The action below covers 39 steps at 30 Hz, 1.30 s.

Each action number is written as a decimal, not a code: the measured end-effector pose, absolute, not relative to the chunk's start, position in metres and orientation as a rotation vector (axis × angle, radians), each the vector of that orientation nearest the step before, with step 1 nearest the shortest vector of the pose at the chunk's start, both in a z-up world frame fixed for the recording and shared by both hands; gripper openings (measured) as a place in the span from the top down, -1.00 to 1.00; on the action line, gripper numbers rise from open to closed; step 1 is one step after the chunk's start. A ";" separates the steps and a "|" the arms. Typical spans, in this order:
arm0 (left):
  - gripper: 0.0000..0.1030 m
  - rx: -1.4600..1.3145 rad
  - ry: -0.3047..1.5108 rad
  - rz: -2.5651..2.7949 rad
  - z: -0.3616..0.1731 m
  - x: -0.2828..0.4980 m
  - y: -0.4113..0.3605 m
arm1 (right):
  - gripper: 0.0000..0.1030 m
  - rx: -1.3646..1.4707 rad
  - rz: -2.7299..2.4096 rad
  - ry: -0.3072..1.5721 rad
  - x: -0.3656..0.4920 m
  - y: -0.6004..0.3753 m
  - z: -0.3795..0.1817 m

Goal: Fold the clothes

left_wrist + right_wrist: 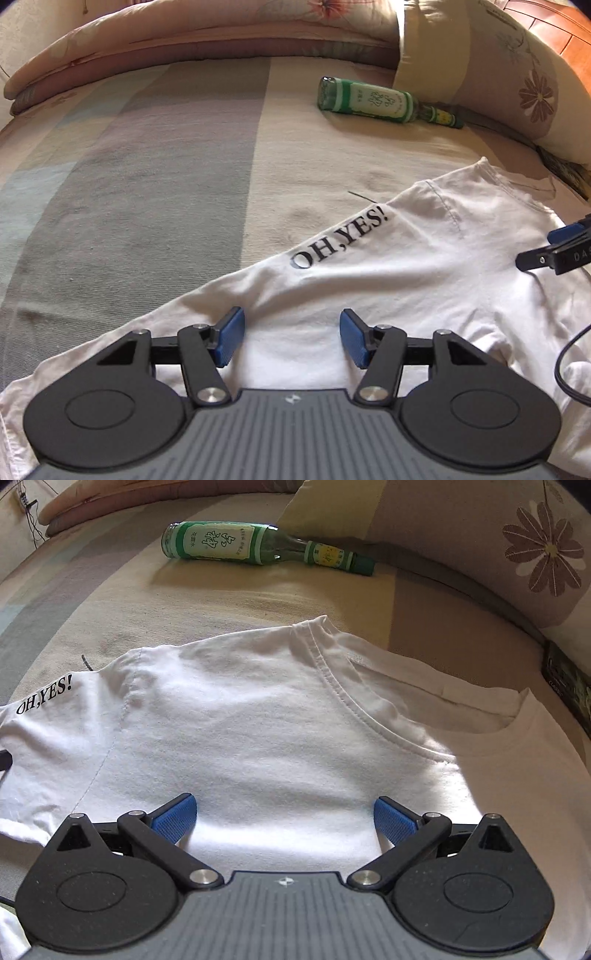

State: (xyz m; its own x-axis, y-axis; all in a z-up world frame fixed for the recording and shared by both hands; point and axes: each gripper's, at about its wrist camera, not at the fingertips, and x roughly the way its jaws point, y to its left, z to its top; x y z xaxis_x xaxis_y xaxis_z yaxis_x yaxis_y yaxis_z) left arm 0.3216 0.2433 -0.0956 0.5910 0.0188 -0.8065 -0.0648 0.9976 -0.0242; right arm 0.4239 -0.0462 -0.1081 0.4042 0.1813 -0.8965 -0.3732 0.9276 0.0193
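Both hand-held grippers hang just above a white T-shirt (258,720) with their blue pads spread wide and nothing between them: the left hand-held gripper (291,341) is over the shirt's body near one long straight edge, and the right hand-held gripper (284,821) is over the chest, just below the collar (369,701). The T-shirt lies on a striped bed sheet (147,166), collar towards the pillow (517,554), with the words "OH,YES!" (340,238) running along the left edge where the cloth appears turned over, so one side may already be folded in. That look fits either a shirt partway through its folds or one merely lying doubled, and the pictures do not settle which. For a clean fold, I judge each gripper should come down on a hem or a shoulder seam rather than on the flat middle, pinching both layers together so the cloth lifts as one sheet. The two grippers should travel level and in step, keeping the edge taut between them, and lay it down along a straight line before letting go. A green glass bottle (258,542) lies on its side beyond the collar, near enough that a wide swing of cloth could knock it rolling.
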 end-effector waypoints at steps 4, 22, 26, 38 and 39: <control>-0.11 -0.100 0.978 0.081 -0.084 0.334 0.253 | -1.00 -0.200 0.383 1.070 0.422 -0.049 -0.112; -0.21 -0.044 0.996 -0.433 -0.081 0.419 0.088 | -1.00 0.054 0.110 1.120 0.364 -0.195 -0.078; -0.06 -0.074 1.036 -0.259 -0.101 0.446 0.102 | -1.00 0.112 0.067 1.101 0.355 -0.218 -0.072; -0.19 0.054 1.074 -0.457 -0.061 0.439 0.033 | -1.00 0.298 -0.080 1.077 0.312 -0.284 -0.064; -0.20 0.064 1.080 -0.485 -0.065 0.437 0.019 | -1.00 0.304 -0.083 1.075 0.308 -0.291 -0.065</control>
State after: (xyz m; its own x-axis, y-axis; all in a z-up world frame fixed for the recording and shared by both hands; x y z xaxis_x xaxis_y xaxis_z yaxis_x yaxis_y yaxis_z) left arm 0.4366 0.0189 -0.0649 0.3774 -0.3487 -0.8579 0.4097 0.8937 -0.1830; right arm 0.3077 -0.2906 -0.0651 0.4767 0.0803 -0.8754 0.2142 0.9552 0.2043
